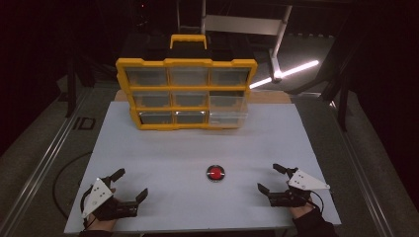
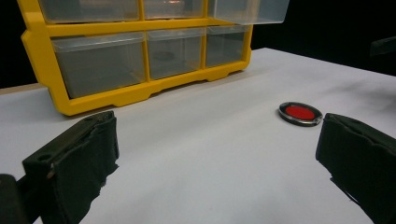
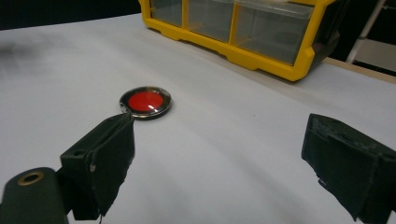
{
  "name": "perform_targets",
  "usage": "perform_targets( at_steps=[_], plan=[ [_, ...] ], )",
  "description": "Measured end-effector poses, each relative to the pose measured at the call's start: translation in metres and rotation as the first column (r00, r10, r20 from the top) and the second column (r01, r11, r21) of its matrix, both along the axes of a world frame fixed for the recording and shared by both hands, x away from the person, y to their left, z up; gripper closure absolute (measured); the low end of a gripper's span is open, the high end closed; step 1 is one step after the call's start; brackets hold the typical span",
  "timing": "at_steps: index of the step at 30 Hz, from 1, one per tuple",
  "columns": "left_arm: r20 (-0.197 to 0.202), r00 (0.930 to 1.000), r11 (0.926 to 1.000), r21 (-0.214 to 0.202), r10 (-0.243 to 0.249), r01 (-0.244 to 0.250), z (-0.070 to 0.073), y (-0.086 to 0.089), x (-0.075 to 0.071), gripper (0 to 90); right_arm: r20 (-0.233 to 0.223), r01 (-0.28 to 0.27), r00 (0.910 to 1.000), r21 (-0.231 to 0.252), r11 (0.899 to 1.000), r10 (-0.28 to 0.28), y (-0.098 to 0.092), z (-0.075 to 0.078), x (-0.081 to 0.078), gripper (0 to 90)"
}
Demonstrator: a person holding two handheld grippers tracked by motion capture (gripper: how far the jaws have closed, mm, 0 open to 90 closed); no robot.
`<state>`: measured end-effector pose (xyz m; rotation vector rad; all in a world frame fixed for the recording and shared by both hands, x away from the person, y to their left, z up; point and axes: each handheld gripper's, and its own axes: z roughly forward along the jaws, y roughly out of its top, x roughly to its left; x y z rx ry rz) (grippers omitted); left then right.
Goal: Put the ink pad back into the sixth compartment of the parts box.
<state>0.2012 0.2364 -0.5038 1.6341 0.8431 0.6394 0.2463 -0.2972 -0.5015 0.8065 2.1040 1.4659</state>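
Looking down from the high view, a white table (image 1: 197,148) carries a yellow drawer cabinet (image 1: 186,94) at its far edge, and what lies inside its clear drawers is too dim to make out; the bottom right drawer (image 1: 227,118) stands pulled out a little. A small round red disc (image 1: 216,173) with a dark rim lies flat on the near half of the table, between the two grippers and nearer the right one. The left gripper (image 1: 132,183) rests at the near left corner with its jaws spread and nothing between them, the hand behind it cut off by the bottom edge. The right gripper (image 1: 271,178) sits at the near right, jaws likewise spread and empty, well apart from the disc. In the left gripper view, both black jaws are cut off at the bottom, the disc (image 2: 300,113) lies ahead just by the tip of the right-hand jaw, and the cabinet (image 2: 140,51) loses its top to the frame. In the right gripper view, the disc (image 3: 145,102) sits just beyond the left-hand jaw's tip, outside the gap, with the cabinet (image 3: 243,32) partly cropped beyond.
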Motion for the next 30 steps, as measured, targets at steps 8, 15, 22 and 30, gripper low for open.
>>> perform_targets(
  at_steps=[8, 15, 22, 30],
  plan=[
    [0.000, 1.0000, 1.0000, 0.000, 0.001, -0.001, 0.000, 0.000, 0.000, 0.1, -0.020, 0.003, 0.9998, -0.026, 1.000, -0.003, 0.001, 0.002, 0.000, 7.7],
    [0.000, 1.0000, 1.0000, 0.000, -0.002, 0.002, 0.000, 0.000, 0.000, 0.1, -0.023, 0.004, 0.9997, -0.044, 0.999, -0.005, 0.003, 0.007, 0.000, 7.7],
    [-0.002, 1.0000, 1.0000, -0.004, -0.007, 0.007, 0.000, 0.000, 0.000, 0.1, -0.022, -0.008, 0.9997, -0.040, 0.999, 0.007, 0.006, 0.017, -0.003, 7.7],
    [0.000, 1.0000, 1.0000, -0.006, -0.002, 0.002, 0.000, 0.001, 0.000, 0.1, 0.012, -0.023, 0.9996, -0.045, 0.999, 0.024, 0.008, 0.039, -0.004, 7.7]
  ],
)
